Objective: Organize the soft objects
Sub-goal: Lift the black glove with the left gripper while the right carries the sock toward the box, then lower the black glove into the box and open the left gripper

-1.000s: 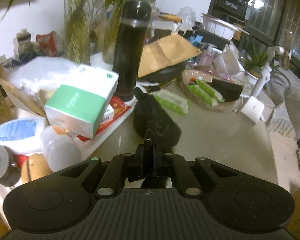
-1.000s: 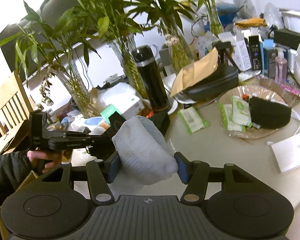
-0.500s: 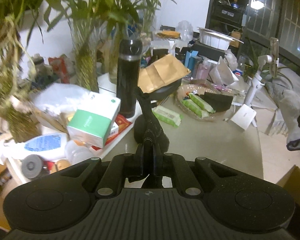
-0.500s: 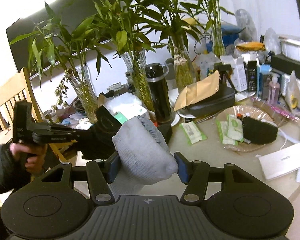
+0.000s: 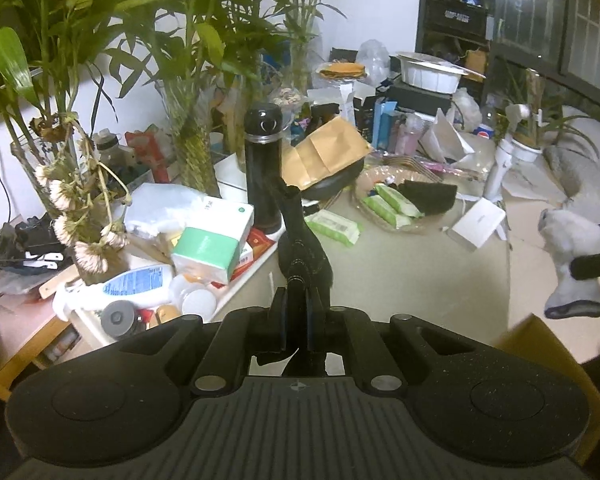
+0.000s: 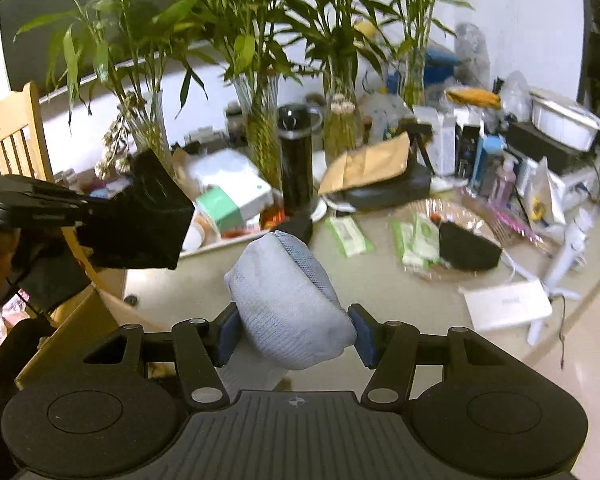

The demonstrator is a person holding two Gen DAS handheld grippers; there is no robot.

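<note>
My left gripper [image 5: 297, 308] is shut on a black sock [image 5: 302, 240] that stands up between its fingers, held off the near edge of the table. It also shows in the right wrist view [image 6: 140, 216] at the left. My right gripper [image 6: 292, 334] is shut on a pale grey rolled sock [image 6: 288, 300], held off the table's edge. That sock shows in the left wrist view [image 5: 572, 264] at the far right. Another black soft piece [image 5: 428, 196] lies in a clear dish [image 5: 364, 208] on the table.
The round beige table [image 5: 400, 272] carries a black flask [image 5: 265, 168], green wipe packs [image 5: 332, 226], a tissue box [image 5: 212, 246], bamboo vases [image 5: 192, 152], a white box [image 5: 476, 226] and much clutter. A cardboard box corner [image 5: 540, 344] sits below right. A wooden chair [image 6: 16, 140] stands left.
Both grippers have pulled back and up from the table with their socks still held. The table and plants now look farther away in both views.
</note>
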